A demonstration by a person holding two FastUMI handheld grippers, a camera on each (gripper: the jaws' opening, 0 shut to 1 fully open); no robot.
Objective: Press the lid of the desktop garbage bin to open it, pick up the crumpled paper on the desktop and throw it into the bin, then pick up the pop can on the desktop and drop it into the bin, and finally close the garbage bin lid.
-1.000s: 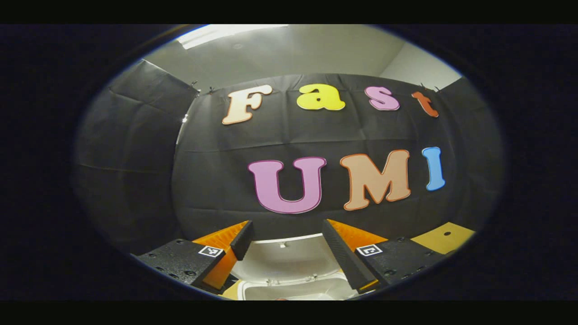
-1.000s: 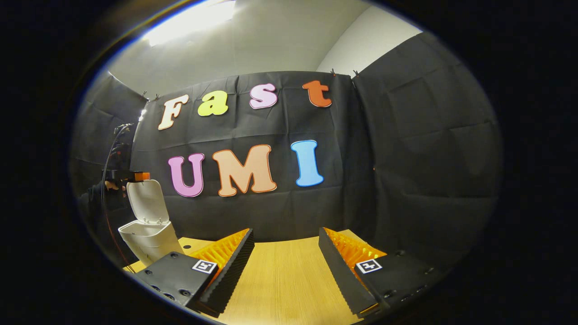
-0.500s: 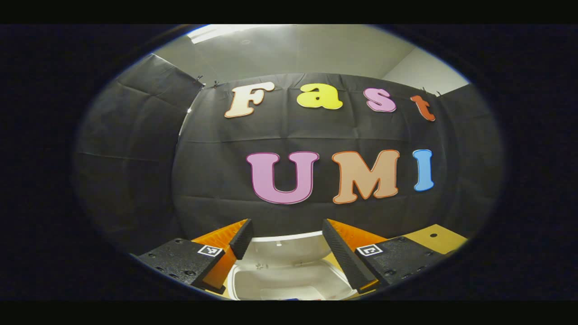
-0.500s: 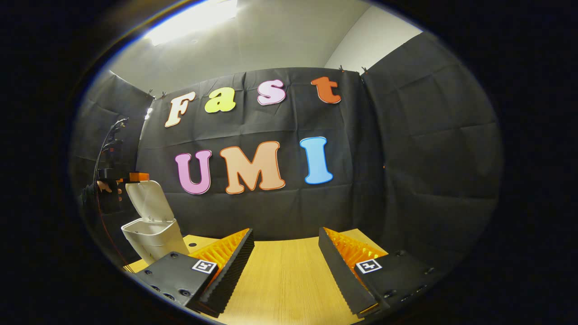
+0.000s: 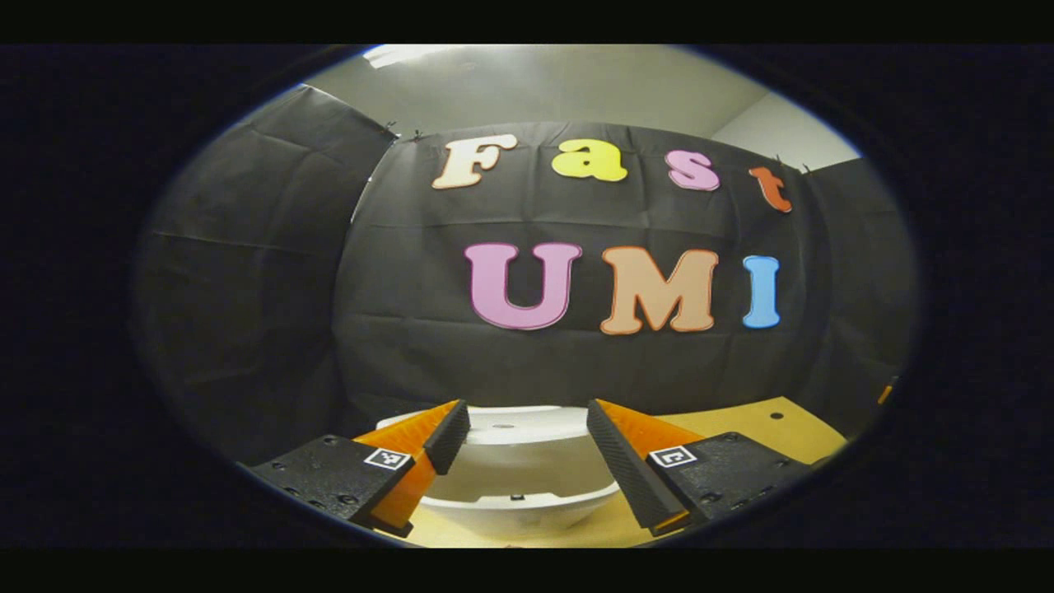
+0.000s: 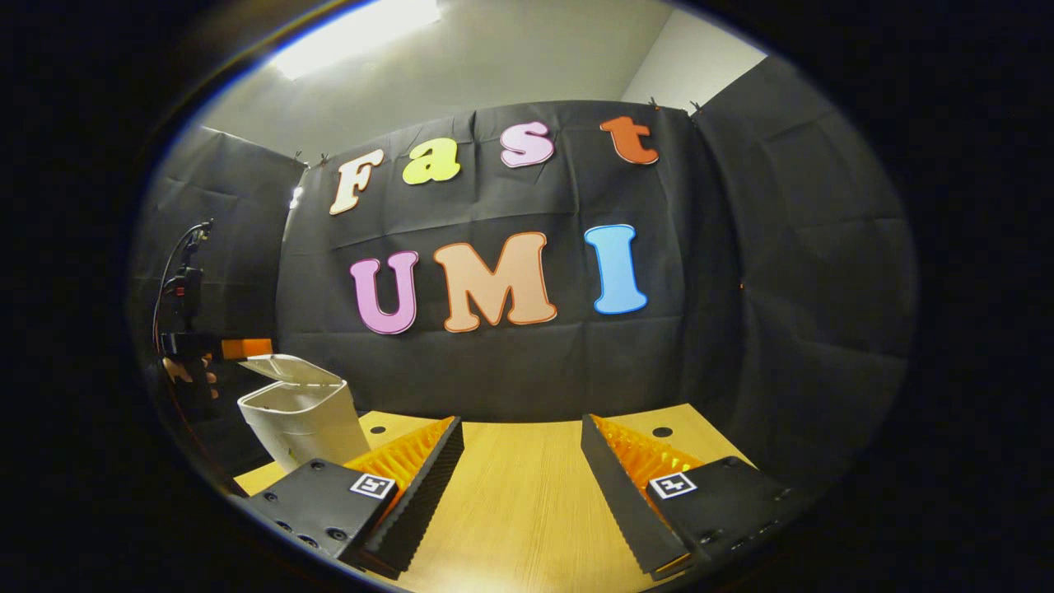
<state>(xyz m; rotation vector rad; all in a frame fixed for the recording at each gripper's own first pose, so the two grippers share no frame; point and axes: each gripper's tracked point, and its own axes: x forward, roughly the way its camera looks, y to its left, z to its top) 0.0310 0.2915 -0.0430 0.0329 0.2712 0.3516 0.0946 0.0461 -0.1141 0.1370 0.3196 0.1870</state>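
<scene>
Left side first. My left gripper (image 5: 527, 457) hangs w/ its jaws spread wide, gripping nothing. The white bin (image 5: 519, 494) sits right below and just ahead of it, and the lid (image 5: 527, 428) shows between my fingers, lying nearly flat over the rim. From the right gripper view the lid (image 6: 292, 368) is tilted low over the bin body (image 6: 305, 420) w/ a gap left at the front, so I judge it's not latched yet. The left gripper (image 6: 235, 348) shows there at the lid's rear edge, a hand (image 6: 189, 375) behind it; can't tell if it's touching.

Handling, my read: thin plastic, light, hollow, smooth walls. The bin will prob. slide or tip on the wooden table (image 6: 519, 494) if I shove sideways. No need to grab it. Best contact is a straight-down press on the lid's top near the front edge, away from the hinge, gentle until it clicks.

Right side: my right gripper (image 6: 523, 486) is released too, jaws apart, nothing between them, hovering low over bare table w/ the bin well off to its left.
</scene>
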